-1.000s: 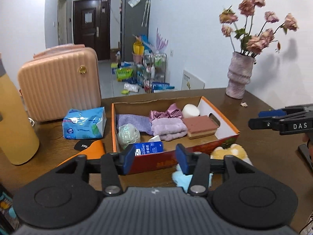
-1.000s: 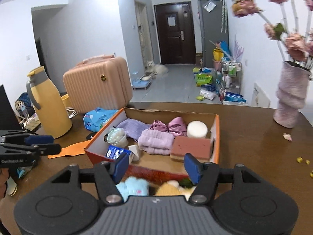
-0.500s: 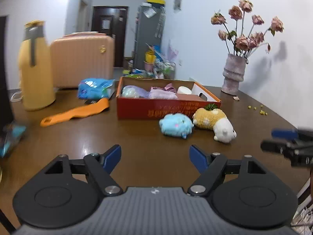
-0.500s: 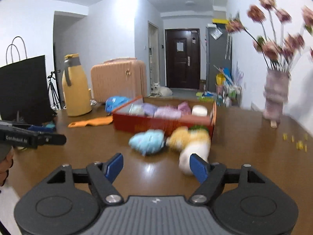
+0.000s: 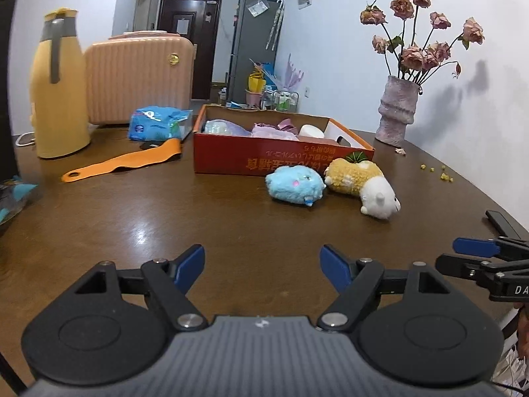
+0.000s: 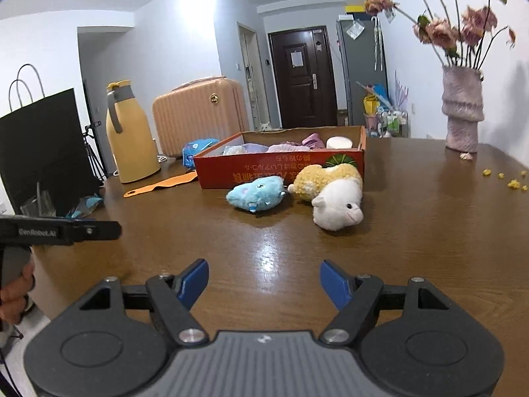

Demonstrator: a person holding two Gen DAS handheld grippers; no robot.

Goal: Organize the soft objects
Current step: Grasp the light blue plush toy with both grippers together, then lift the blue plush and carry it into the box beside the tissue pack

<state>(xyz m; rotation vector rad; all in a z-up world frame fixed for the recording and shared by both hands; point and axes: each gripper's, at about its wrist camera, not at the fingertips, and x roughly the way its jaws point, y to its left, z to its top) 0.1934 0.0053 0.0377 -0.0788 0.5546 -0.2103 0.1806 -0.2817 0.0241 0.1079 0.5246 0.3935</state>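
**Plush toys left out as both grippers backed off**

Plush toys, a fluffy blue one (image 5: 295,190) and a yellow-and-white lamb (image 5: 363,183), lay on the brown wooden counter (image 5: 165,218) against the red cardboard box (image 5: 281,160). Both the left gripper (image 5: 261,264) and right gripper (image 6: 264,279) had pulled back from over the box, fingers spread wider, nothing between them. Both toys probably still needed boxing. Bare counter lay between; its right edge curved close.

A lived-in home: a dark front door (image 6: 301,76) at the hallway's end, upper centre, a pink suitcase (image 6: 200,112) left, a vase of dried roses (image 6: 461,112) on the brown surface (image 6: 413,231) right.
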